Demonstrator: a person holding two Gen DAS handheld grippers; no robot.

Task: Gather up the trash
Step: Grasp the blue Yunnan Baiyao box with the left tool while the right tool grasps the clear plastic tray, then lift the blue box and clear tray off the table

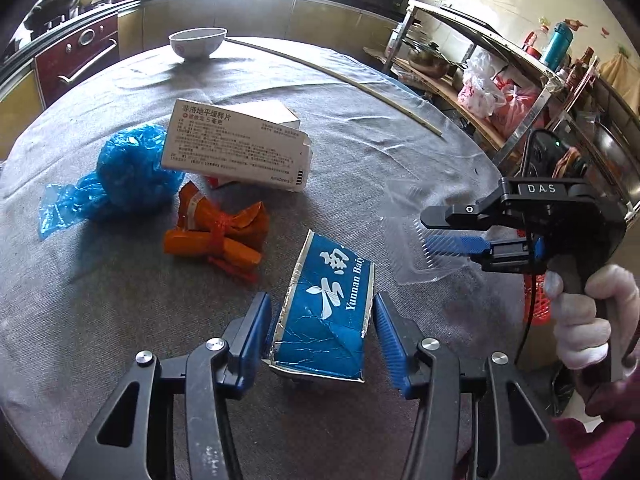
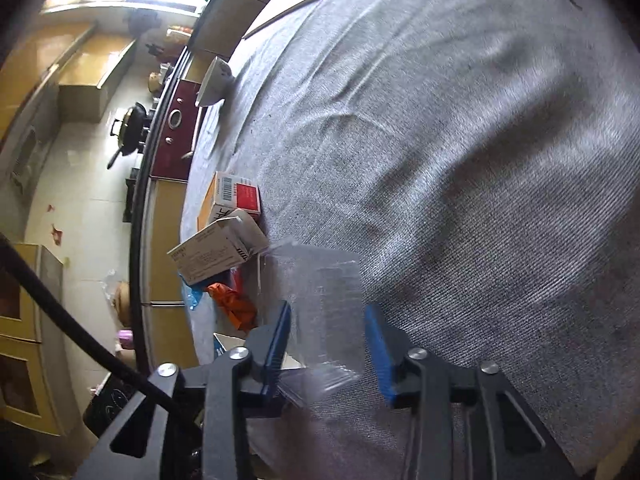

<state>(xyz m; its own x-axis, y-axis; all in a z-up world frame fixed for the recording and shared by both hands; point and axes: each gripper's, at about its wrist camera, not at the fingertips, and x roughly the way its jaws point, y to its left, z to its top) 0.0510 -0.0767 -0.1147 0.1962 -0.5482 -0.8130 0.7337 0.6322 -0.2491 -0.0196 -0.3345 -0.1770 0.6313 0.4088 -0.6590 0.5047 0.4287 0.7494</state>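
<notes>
A torn blue Yunnan Baiyao carton [image 1: 326, 312] lies on the grey tablecloth between the fingers of my left gripper [image 1: 322, 332], which is open around it without pinching. My right gripper [image 1: 436, 230] is turned on its side at the right, jaws apart around a clear plastic tray [image 1: 420, 240]; in the right wrist view the tray [image 2: 320, 312] sits between the open fingers of the right gripper [image 2: 328, 340]. A blue plastic bag [image 1: 124, 176], an orange wrapper bundle [image 1: 220, 236] and a white medicine box [image 1: 240, 152] lie further back.
A white bowl [image 1: 197, 43] and a long thin stick [image 1: 340, 76] lie at the far side of the round table [image 1: 360, 128]. A metal shelf with pots and bags [image 1: 480, 80] stands to the right. Kitchen cabinets and a stove are behind.
</notes>
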